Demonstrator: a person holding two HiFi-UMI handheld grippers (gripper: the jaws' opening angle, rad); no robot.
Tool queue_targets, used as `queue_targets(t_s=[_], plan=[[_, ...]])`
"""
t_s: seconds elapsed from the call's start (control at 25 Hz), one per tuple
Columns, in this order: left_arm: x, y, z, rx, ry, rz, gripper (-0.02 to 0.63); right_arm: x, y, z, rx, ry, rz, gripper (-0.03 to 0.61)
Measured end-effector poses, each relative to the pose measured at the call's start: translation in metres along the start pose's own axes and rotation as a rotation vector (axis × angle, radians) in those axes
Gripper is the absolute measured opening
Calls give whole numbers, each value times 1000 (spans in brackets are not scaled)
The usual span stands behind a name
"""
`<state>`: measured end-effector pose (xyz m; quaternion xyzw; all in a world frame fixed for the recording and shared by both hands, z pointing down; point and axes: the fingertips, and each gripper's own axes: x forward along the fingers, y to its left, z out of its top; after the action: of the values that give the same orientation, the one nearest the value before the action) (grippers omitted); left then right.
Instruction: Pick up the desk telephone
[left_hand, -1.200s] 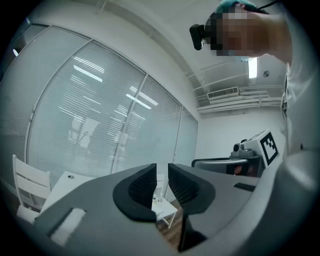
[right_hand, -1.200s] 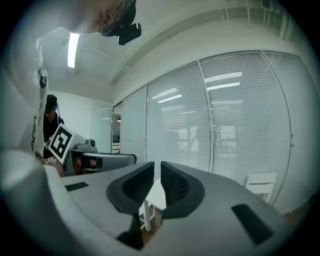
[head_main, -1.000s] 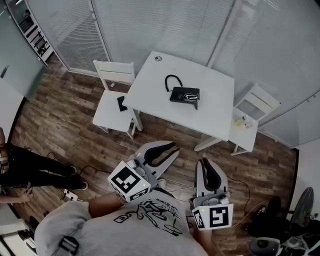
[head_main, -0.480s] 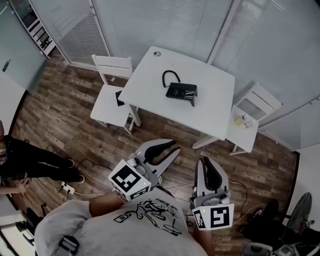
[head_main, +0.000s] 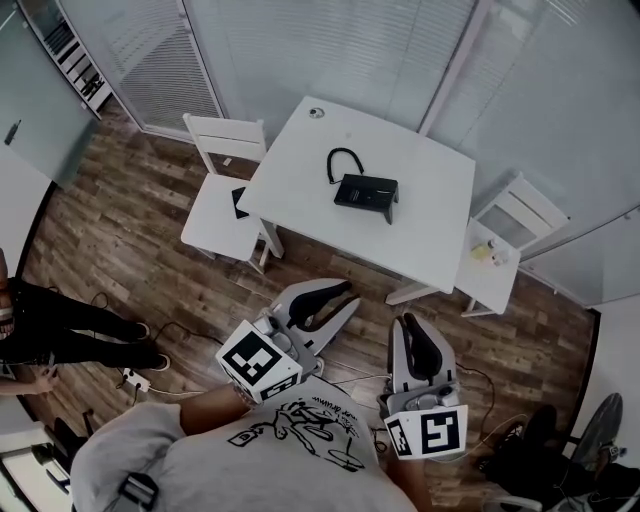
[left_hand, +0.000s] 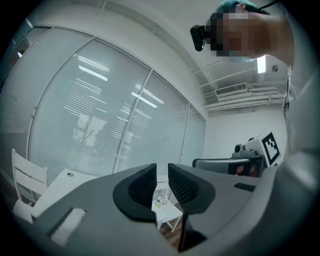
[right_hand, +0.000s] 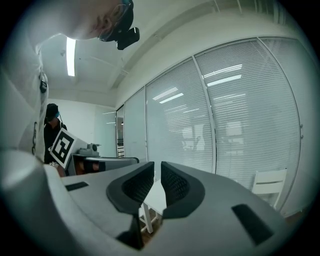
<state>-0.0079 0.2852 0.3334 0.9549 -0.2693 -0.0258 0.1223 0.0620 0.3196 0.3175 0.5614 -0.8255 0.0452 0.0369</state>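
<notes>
Office room, wood floor (head_main: 130, 240), blinds (head_main: 300, 50) along far wall, white counter (head_main: 425, 235) in middle. Both tools held low, close to body, pointing about level toward counter: left tool (head_main: 345, 297) angled right, right tool (head_main: 412, 328) straight ahead. Jaws on both pinched together, nothing between them. Desk telephone (head_main: 366, 191) black, low and boxy, mid-counter, cord (head_main: 331, 165) looping off its far left corner. Well apart from both tools.

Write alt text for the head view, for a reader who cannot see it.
From above, a black desk telephone lies on a white table flanked by two white chairs. Nearer the camera, the left gripper and right gripper point toward the table, both shut and empty, well short of it.
</notes>
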Motion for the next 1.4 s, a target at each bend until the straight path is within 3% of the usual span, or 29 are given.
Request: queue_targets(t_s=[0.76,1.4], plan=[[17,172,49,-7,-16,-35,66,179,17,31,-62,32,3,37],[43,212,46,-29,13,-70,66,216,-11,20,-28,53,-70,37]])
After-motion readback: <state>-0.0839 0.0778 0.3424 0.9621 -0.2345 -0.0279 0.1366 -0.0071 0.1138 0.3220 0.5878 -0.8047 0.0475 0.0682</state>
